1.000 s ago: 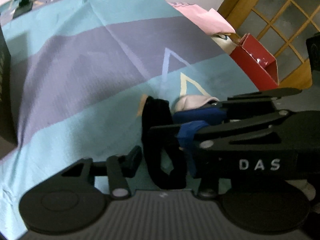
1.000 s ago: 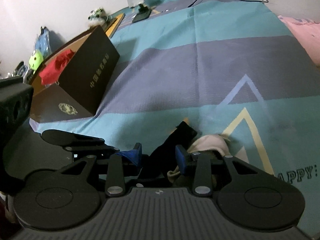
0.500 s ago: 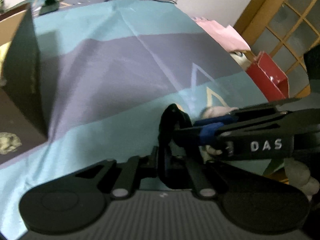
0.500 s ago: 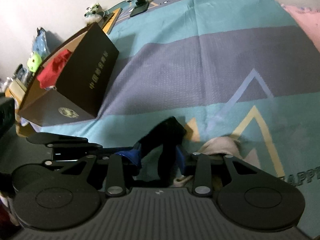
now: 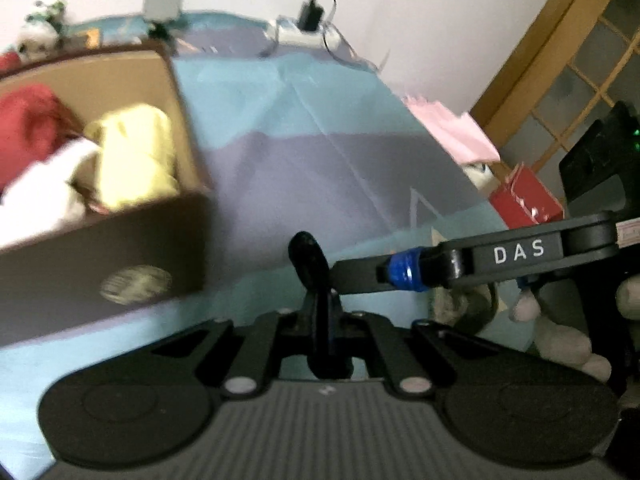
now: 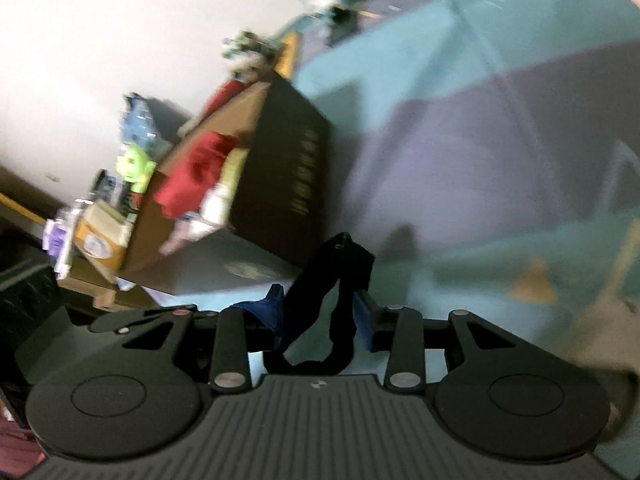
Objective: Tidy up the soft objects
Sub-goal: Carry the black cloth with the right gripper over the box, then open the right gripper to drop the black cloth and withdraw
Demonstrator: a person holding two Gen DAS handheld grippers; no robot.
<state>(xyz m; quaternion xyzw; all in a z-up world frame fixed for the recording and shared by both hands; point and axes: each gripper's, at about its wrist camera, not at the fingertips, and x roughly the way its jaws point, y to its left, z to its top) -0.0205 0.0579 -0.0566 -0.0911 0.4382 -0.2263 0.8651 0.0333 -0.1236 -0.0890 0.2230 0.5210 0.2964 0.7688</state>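
Observation:
A black cloth (image 5: 308, 260) stands up from my left gripper (image 5: 320, 312), which is shut on it above the teal and purple bedspread (image 5: 320, 152). One of the right gripper's fingers (image 5: 360, 280) reaches in from the right and meets the same cloth. In the right wrist view the black cloth (image 6: 340, 256) loops between the blue pads of my right gripper (image 6: 318, 312); its jaws are opening but still touch the cloth. The brown box (image 5: 120, 256) to the left holds a red cloth (image 5: 28, 128), a yellow one (image 5: 136, 156) and a white one (image 5: 40, 200).
A beige soft thing (image 5: 452, 304) lies on the bed under the right gripper, by a person's fingers (image 5: 560, 340). A red box (image 5: 524, 200), pink sheet (image 5: 452, 132) and lattice door (image 5: 580, 60) are right; a power strip (image 5: 300, 36) lies far. Toys (image 6: 134, 166) sit beyond the box.
My left gripper closed on the black cloth and carried it up and left, bringing the open box into view. The right gripper followed with the cloth and rolled; both views are now blurred.

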